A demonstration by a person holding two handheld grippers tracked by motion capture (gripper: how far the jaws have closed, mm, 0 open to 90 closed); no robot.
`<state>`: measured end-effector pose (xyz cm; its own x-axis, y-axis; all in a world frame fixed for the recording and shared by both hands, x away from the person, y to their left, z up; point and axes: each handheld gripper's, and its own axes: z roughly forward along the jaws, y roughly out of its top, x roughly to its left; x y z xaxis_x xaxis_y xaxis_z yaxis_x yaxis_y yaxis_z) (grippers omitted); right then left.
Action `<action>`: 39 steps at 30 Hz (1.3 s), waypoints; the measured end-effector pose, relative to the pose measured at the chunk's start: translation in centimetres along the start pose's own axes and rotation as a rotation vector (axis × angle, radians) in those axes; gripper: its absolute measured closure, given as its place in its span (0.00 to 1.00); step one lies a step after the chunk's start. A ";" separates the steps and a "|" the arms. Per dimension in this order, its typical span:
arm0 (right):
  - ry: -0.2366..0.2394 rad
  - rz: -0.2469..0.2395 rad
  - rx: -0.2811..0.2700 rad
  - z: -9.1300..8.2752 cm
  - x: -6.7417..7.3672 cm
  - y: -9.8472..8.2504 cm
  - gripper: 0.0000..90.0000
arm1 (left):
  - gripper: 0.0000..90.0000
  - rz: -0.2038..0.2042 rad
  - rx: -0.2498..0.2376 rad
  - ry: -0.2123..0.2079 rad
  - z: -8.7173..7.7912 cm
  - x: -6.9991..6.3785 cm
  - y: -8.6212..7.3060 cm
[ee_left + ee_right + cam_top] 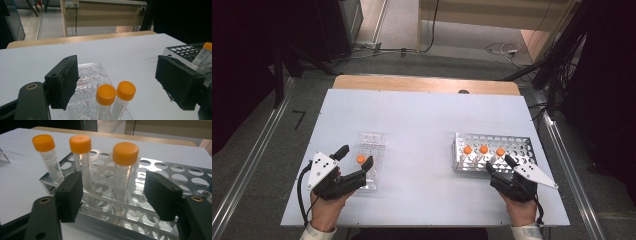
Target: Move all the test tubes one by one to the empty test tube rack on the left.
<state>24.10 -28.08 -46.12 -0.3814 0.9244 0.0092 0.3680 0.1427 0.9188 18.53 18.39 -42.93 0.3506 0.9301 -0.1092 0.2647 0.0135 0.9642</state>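
From the high view I see my left gripper [358, 156] at the near left of the white table [422, 120], its jaws spread wide on either side of the near end of a clear plastic rack [369, 160]. One orange cap [360, 159] shows between the jaws there. My right gripper [501, 162] sits at the near edge of the metal rack [512, 145], which holds three orange-capped tubes [483, 149] in a row along its near side.

In the left gripper view the jaws stand released, well apart, gripping nothing. Two orange-capped tubes [106, 100] stand side by side in the clear plastic rack [90, 75], between the jaws and touching neither. The metal rack [185, 48] with one tube lies beyond the right-hand jaw.

In the right gripper view the jaws are likewise open. The three tubes stand upright in the metal rack [175, 175]. The nearest tube [123, 170] rises between the jaws; the middle tube [82, 157] stands just behind the left-hand jaw, though I cannot tell whether they touch.
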 end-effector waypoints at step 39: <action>-0.025 0.003 -0.087 0.2 -0.4 1.4 0.79 | 0.21 0.007 -0.005 -0.010 0.0 -0.3 0.1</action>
<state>24.97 -28.18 -44.89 -0.3588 0.9334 0.0032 0.2940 0.1098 0.9495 18.41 18.08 -42.83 0.3611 0.9266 -0.1053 0.2579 0.0092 0.9661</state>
